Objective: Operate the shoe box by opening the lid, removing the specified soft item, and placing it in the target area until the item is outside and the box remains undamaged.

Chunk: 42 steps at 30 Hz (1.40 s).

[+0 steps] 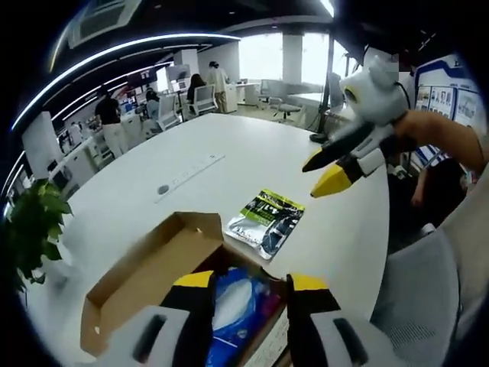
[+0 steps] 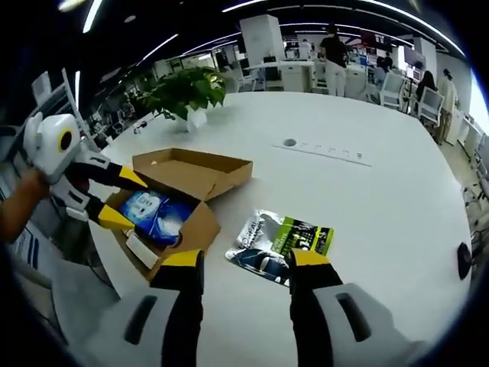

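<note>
An open cardboard shoe box (image 1: 145, 279) (image 2: 191, 172) sits on the white table (image 1: 252, 145) (image 2: 367, 206), its lid flap folded out flat. Inside lies a soft blue and white package (image 1: 233, 306) (image 2: 157, 214). My left gripper (image 1: 250, 281) (image 2: 126, 199) is open, its yellow-tipped jaws standing either side of the package over the box. A green and black packet (image 1: 267, 222) (image 2: 283, 241) lies flat on the table beside the box. My right gripper (image 2: 246, 260) (image 1: 313, 177) hovers open above the table, just short of the packet, with nothing between its jaws.
A long white power strip (image 1: 187, 176) (image 2: 325, 151) lies farther out on the table. A potted plant (image 2: 183, 88) (image 1: 30, 229) stands at the table's edge. A grey chair (image 1: 420, 290) is close to the near edge. People and desks fill the office behind.
</note>
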### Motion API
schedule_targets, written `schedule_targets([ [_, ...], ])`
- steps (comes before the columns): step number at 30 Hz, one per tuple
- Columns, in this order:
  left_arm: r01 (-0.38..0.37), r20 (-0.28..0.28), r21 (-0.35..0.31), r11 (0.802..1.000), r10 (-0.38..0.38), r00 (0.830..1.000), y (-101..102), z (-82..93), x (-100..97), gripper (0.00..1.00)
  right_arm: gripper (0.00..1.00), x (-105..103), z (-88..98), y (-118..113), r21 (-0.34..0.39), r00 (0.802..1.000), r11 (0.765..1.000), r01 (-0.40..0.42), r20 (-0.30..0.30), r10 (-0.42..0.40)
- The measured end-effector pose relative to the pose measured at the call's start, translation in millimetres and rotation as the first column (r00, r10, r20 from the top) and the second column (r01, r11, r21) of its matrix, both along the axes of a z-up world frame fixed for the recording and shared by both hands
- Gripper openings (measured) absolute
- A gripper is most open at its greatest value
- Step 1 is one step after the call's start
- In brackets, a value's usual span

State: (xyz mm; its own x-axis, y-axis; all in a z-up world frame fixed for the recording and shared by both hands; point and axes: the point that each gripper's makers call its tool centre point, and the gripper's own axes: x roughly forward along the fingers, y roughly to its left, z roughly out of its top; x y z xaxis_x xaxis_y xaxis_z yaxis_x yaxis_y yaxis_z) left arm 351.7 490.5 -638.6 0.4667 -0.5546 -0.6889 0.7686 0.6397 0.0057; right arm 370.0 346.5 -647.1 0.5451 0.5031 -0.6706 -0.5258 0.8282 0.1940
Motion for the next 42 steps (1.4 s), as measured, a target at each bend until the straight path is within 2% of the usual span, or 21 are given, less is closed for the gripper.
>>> schedule_targets([
  [12, -0.109, 0.004, -0.027, 0.994, 0.109, 0.994, 47, 2.4, -6.1, 0.45, 0.45, -8, 3.4, 42, 0.024, 0.995, 0.995, -0.095, 0.005, 0.095],
  [21, -0.214, 0.026, -0.047, 0.976, 0.215, 0.976, 90, 7.4, -13.0, 0.45, 0.48, -15, 5.0, 75, 0.029, 0.98, 0.979, -0.199, 0.011, 0.199],
  [30, -0.266, 0.025, -0.067, 0.962, 0.268, 0.963, 117, 7.7, -24.9, 0.5, 0.49, -14, 5.1, 104, 0.06, 0.965, 0.963, -0.263, 0.014, 0.262],
  [36, -0.299, 0.038, -0.09, 0.95, 0.303, 0.952, 133, 10.9, -35.6, 0.56, 0.48, -13, 1.2, 126, 0.086, 0.954, 0.95, -0.3, 0.024, 0.299],
  [42, -0.33, 0.055, -0.107, 0.938, 0.337, 0.94, 151, 13.5, -41.5, 0.6, 0.48, -10, -7.3, 151, 0.111, 0.947, 0.941, -0.318, 0.005, 0.32],
])
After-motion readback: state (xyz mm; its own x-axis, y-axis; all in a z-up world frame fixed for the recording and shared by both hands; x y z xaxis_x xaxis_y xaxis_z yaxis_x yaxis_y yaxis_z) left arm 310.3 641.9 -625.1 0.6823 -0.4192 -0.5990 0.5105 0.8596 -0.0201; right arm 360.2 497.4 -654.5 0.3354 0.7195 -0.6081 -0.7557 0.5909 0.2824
